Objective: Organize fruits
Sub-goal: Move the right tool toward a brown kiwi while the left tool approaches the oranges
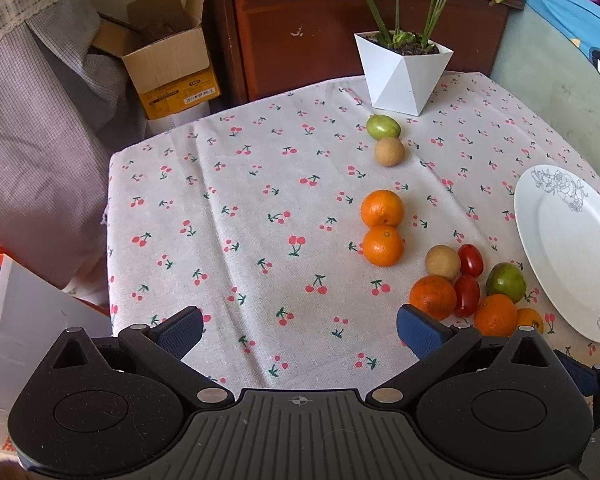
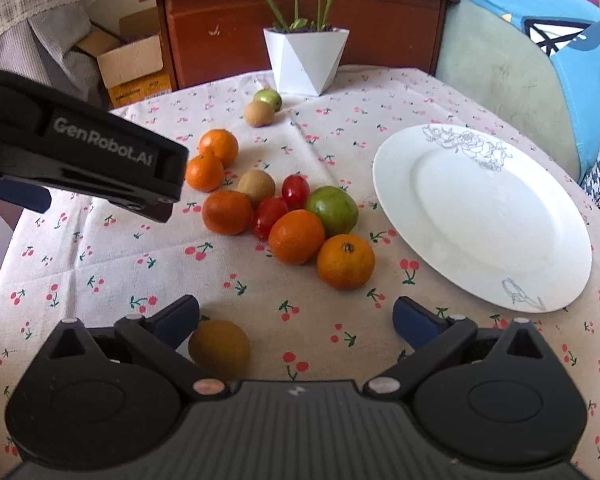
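Sitting in a bunch on the bench [image 2: 100, 264], the fruits [image 2: 296, 236] lie just beside the white plate [image 2: 540, 272], which has nothing on it. Both the left gripper [image 1: 300, 330] and the right gripper [image 2: 296, 320] have fingers wide apart, holding nothing.

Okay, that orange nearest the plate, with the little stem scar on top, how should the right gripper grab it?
Grip the orange across its widest middle, coming down from above with the open right gripper. It is round with its scar facing up. Another orange touches its far left, so put one finger on its near left and the other on its far right, toward the plate.
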Motion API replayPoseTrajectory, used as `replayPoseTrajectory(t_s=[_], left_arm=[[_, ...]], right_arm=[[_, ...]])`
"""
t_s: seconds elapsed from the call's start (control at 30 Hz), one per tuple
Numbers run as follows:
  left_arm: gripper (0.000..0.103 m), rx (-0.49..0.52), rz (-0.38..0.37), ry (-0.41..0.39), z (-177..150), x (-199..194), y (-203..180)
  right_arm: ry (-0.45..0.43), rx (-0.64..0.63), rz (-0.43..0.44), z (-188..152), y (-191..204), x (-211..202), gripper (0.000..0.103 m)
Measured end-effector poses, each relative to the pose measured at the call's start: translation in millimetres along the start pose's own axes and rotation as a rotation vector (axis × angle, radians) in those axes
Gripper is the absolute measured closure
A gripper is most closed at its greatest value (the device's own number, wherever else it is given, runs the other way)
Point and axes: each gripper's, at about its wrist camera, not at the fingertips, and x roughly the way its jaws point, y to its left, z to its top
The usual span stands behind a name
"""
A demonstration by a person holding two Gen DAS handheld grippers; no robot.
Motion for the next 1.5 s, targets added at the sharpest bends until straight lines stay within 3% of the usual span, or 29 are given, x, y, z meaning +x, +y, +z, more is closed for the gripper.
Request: replayPoseTrajectory(t_s=[0.2,0.63,1.5], left_arm=[[0.000,-0.023,0.019,-0.002,1.9,-9.7,8.5],[0.000,-0.039,0.022,0.001,-2.7,-14.9,11.8],[0.000,0.002,0.034,-0.008,-7.5,-16.9,3.3]], right_arm=[[0.114,0.097,-0.016,15.2,-16.4,-8.2,0.001],[0.055,0.176,-0.086,46.8,-38.5,-31.2,0.001],[0.072,0.201,-0.115,51.5,-38.0,-24.5,0.001]])
